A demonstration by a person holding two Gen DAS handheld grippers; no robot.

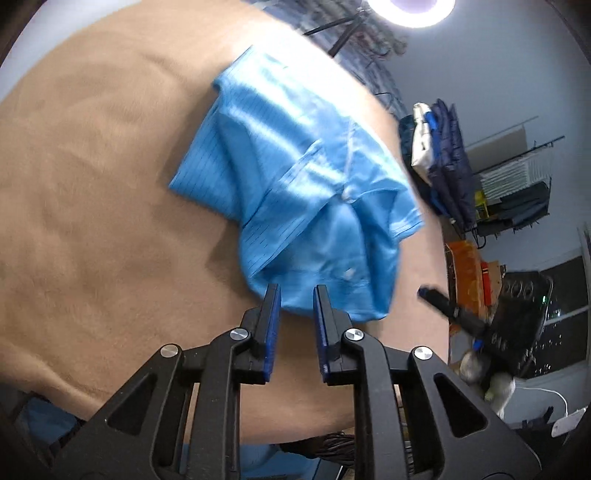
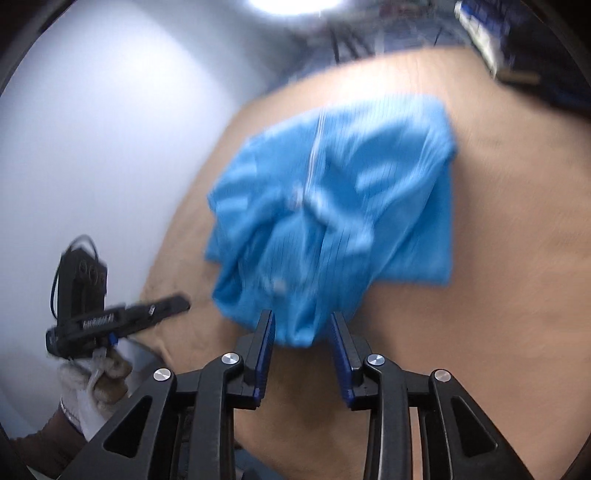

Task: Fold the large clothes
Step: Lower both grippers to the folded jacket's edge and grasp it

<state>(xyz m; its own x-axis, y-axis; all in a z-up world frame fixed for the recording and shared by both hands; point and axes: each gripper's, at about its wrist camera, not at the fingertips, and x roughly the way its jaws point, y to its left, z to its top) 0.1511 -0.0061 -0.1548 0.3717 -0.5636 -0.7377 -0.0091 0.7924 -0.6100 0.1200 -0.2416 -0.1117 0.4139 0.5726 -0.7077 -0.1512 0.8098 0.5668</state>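
Note:
A light blue shirt (image 1: 295, 177) lies loosely folded and rumpled on the tan cloth-covered table (image 1: 92, 184). My left gripper (image 1: 296, 292) hovers over the shirt's near edge with its jaws a little apart, and nothing is pinched between the pads. In the blurred right wrist view the blue shirt (image 2: 332, 206) has its near edge showing in the gap of my right gripper (image 2: 303, 319). Those jaws stand apart and the pads do not press on the fabric. Each view shows the other gripper off the table's side: the right gripper (image 1: 454, 314) and the left gripper (image 2: 122, 314), the latter held by a white-gloved hand (image 2: 96, 387).
A ring light (image 1: 410, 11) shines above the far end. Past the table's right edge (image 1: 424, 236) are a pile of dark blue and white clothes (image 1: 443, 158), a wire rack (image 1: 517, 184) and orange boxes (image 1: 469, 273). A pale wall (image 2: 92, 129) flanks the table's other side.

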